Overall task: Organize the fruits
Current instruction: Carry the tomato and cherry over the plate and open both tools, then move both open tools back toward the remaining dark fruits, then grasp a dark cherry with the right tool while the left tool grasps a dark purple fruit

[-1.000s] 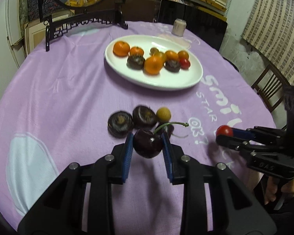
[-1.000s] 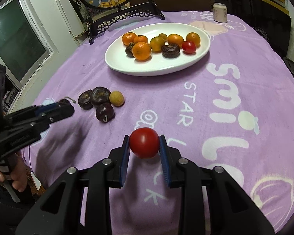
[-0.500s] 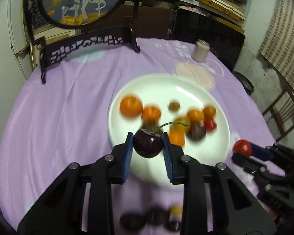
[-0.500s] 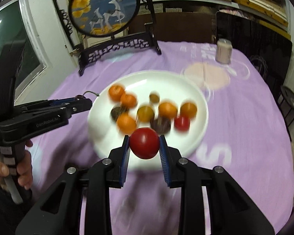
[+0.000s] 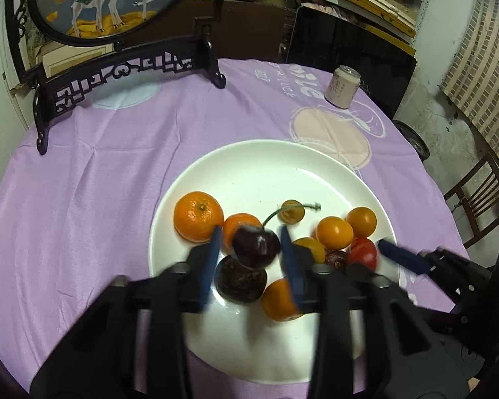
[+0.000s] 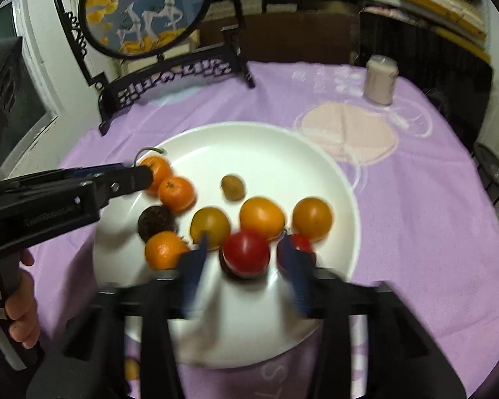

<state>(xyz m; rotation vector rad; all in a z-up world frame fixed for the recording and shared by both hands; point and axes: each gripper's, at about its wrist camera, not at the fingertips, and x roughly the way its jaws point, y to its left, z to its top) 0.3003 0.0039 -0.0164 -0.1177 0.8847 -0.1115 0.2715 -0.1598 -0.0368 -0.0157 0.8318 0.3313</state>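
Left gripper [image 5: 249,249] spread open, dark cherry [image 5: 256,247] loose between blurred fingers, above a dark round fruit [image 5: 241,281] on the white plate [image 5: 249,173]. Right gripper [image 6: 243,259] likewise open around a red tomato [image 6: 246,251]. Beyond: mandarins [image 5: 198,221], then can [image 5: 344,88].

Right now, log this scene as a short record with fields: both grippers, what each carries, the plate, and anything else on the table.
left gripper: open, fingers apart around a dark cherry above the plate
right gripper: open, fingers apart around a red tomato
plate: white, holds oranges, dark fruits and another small red fruit
tablecloth: purple
also on table: can, framed deer screen
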